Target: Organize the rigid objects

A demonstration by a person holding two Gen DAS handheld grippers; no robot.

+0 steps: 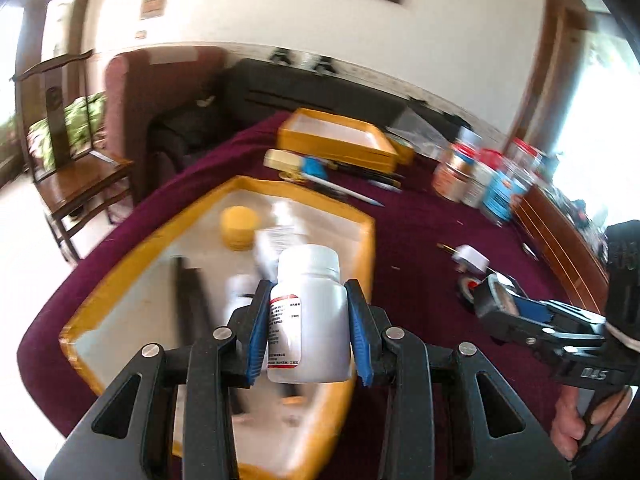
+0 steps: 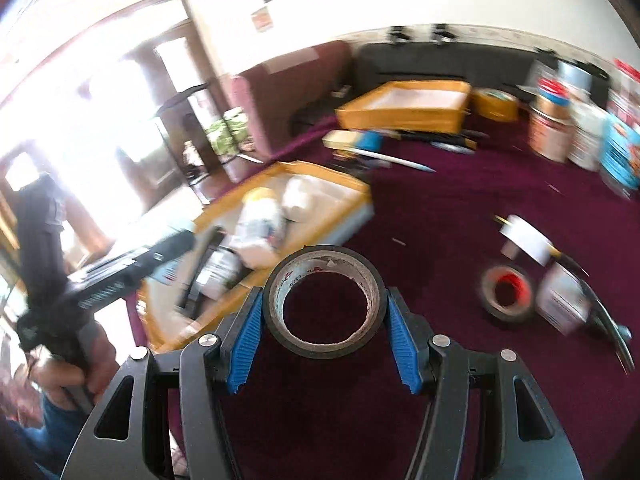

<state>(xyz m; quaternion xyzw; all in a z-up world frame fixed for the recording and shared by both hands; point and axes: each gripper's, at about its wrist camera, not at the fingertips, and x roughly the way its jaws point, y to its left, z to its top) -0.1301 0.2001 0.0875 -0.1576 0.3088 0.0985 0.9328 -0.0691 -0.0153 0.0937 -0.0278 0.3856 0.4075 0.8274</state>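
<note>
My left gripper [image 1: 308, 322] is shut on a white pill bottle [image 1: 308, 316], held upright above a yellow-rimmed tray [image 1: 168, 232]. Inside that tray lie a yellow round tin [image 1: 240, 226], a dark flat bar [image 1: 192, 304] and blurred white items. My right gripper [image 2: 325, 314] is shut on a black tape roll [image 2: 326, 304], lifted over the maroon cloth [image 2: 440, 240], right of the same tray [image 2: 320, 172]. The right gripper [image 1: 500, 304] also shows at the right edge of the left wrist view, and the left gripper [image 2: 176, 248] at the left of the right wrist view.
A second yellow tray [image 1: 336, 140] stands at the back, with pens [image 1: 344, 188] and a flat box in front of it. Several cans and jars [image 1: 476, 176] stand at the back right. A second tape roll [image 2: 506, 294], a white plug [image 2: 524, 238] and a tool lie right on the cloth.
</note>
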